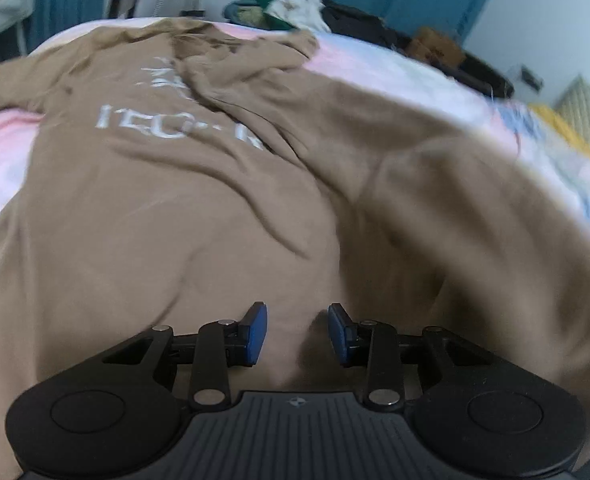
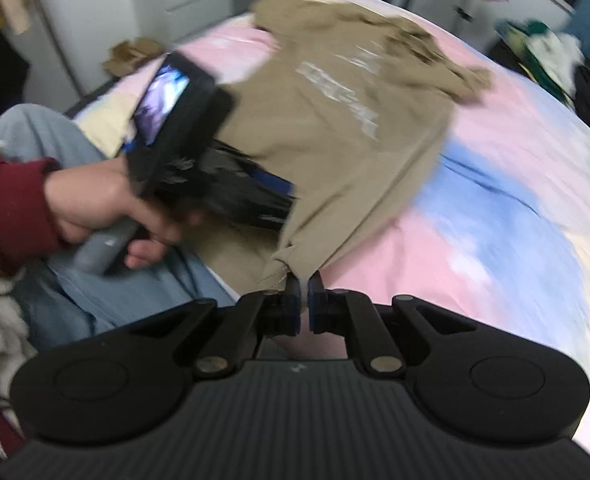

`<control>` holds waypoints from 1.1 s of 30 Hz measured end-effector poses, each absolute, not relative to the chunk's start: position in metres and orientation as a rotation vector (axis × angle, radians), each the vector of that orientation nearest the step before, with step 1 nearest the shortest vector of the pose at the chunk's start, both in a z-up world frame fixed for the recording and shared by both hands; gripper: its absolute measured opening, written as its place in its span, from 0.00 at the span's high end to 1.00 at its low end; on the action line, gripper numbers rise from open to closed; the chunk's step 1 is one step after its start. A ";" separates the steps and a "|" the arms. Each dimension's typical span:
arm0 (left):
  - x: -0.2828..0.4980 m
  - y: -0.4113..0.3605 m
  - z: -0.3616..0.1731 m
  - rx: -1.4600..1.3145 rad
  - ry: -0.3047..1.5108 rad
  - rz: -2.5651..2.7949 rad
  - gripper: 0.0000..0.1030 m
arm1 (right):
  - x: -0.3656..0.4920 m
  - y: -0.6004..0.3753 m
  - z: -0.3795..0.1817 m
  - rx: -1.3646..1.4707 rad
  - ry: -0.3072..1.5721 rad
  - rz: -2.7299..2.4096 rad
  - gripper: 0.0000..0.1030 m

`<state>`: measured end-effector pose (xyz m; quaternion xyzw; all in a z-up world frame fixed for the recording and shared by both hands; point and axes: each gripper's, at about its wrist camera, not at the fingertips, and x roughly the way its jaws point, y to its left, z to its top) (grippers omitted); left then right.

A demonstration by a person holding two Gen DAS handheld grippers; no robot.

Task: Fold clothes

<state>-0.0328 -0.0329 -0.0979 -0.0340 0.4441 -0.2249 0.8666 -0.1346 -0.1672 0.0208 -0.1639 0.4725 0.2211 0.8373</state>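
Only the right wrist view shows the right tool pinching the shirt hem.

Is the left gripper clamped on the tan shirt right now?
No. The left gripper has its blue pads spread apart over the tan shirt, nothing pinched between them.

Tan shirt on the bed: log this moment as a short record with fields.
garment: tan shirt with white lettering, spread crumpled on the bed
surface: pastel pink and blue bedsheet
right tongs: shut on the shirt's near corner, fabric pulled taut
left tongs: open over the shirt, gripping nothing
left hand: holding the left tool's handle
image quality: motion blur in both views
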 end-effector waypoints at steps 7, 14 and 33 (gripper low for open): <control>-0.029 0.027 -0.064 -0.302 0.824 -0.420 0.57 | -0.108 -0.119 -0.026 -0.312 1.020 0.582 0.93; -0.004 0.050 -0.055 -0.457 0.810 -0.403 0.50 | -0.085 -0.128 -0.053 -0.148 1.138 0.647 0.81; 0.189 -0.010 -0.120 -0.532 0.929 -0.282 0.48 | -0.051 -0.158 -0.100 0.029 0.876 0.508 0.64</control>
